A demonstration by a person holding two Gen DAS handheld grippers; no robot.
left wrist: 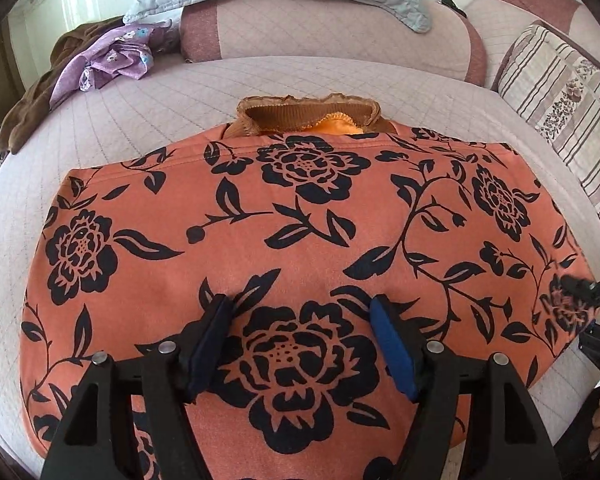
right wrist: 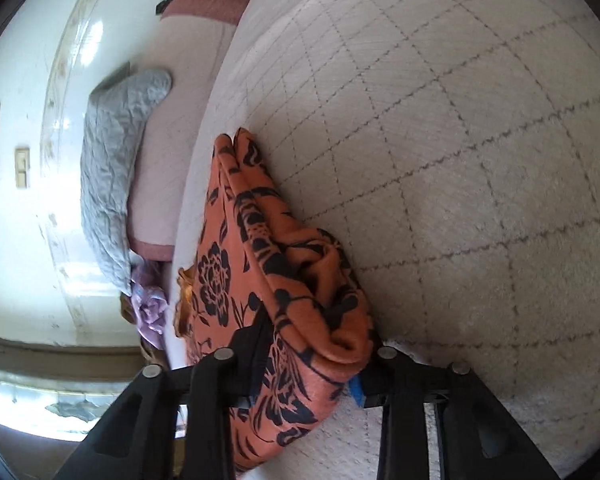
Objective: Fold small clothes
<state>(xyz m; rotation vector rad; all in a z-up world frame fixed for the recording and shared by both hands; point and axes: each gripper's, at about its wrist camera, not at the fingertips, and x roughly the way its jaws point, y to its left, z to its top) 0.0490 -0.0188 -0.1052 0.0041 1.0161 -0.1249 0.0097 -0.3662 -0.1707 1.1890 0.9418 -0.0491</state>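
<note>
- Looking down, we see the orange garment with black flower print (left wrist: 300,216) spread flat on the pale quilted sofa seat (left wrist: 148,100).
- Our left gripper (left wrist: 300,312) hangs over it, fingers (left wrist: 392,344) wide and empty.
- Our right gripper (right wrist: 312,364) pinches the garment's folded edge (fingers mostly hidden by cloth).

The garment (left wrist: 300,220) is terracotta orange, printed with black roses, leaves and stems; its collar (left wrist: 312,114) is ribbed tan-brown with a bright orange lining. The bed (left wrist: 172,92) cover is pale pink, quilted in a diamond grid. Near its far left corner lie a purple flowered cloth (left wrist: 108,56) and a brown one (left wrist: 24,108). The left claw (left wrist: 300,308) has blue pads on black arms.
</note>
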